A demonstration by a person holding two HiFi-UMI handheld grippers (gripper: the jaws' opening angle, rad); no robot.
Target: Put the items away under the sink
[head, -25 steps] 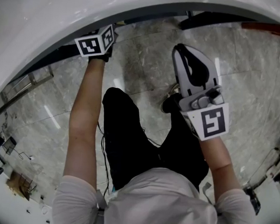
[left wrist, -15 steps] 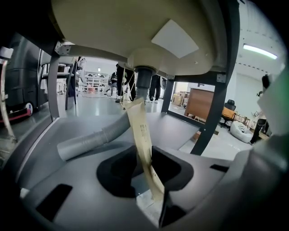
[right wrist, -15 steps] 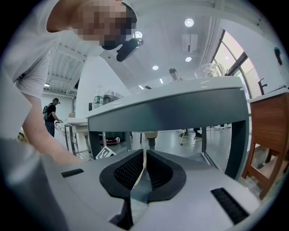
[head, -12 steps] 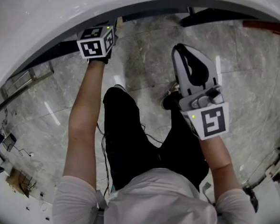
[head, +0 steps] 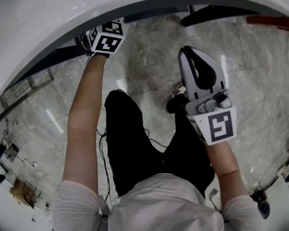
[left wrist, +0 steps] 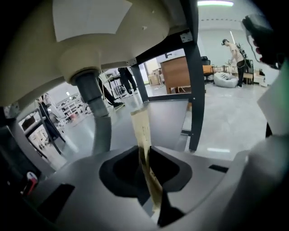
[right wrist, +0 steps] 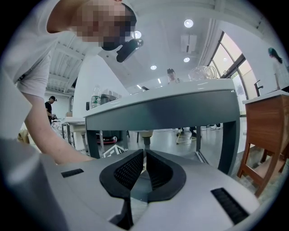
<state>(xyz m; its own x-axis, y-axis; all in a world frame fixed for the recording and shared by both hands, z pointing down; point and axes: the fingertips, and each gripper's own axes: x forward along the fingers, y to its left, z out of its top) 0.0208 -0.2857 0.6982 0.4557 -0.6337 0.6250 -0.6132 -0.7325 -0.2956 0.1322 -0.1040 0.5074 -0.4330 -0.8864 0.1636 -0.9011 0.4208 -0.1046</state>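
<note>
Tan strip (left wrist: pixel 141 124), one, pinched in left tongs (left wrist: pixel 144 152), just closed tighter; right tongs (right wrist: pixel 143 152) closed, empty.

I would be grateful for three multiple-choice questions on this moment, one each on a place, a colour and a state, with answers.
1. In the left gripper view, where is the drain pipe relative to the thin strip?
A. to its left
B. to its right
C. below it

2. What colour is the thin strip?
A. blue
B. pale tan
C. red

3. How do the jaws of the right gripper stand?
A. wide apart
B. closed on a bottle
C. together, nothing between

Answers:
1 A: the pipe hangs from the basin left of the strip.
2 B: the strip, on which the jaws of the left gripper have just been closing, is yellowish tan.
3 C: the tips meet with nothing between them.
</note>
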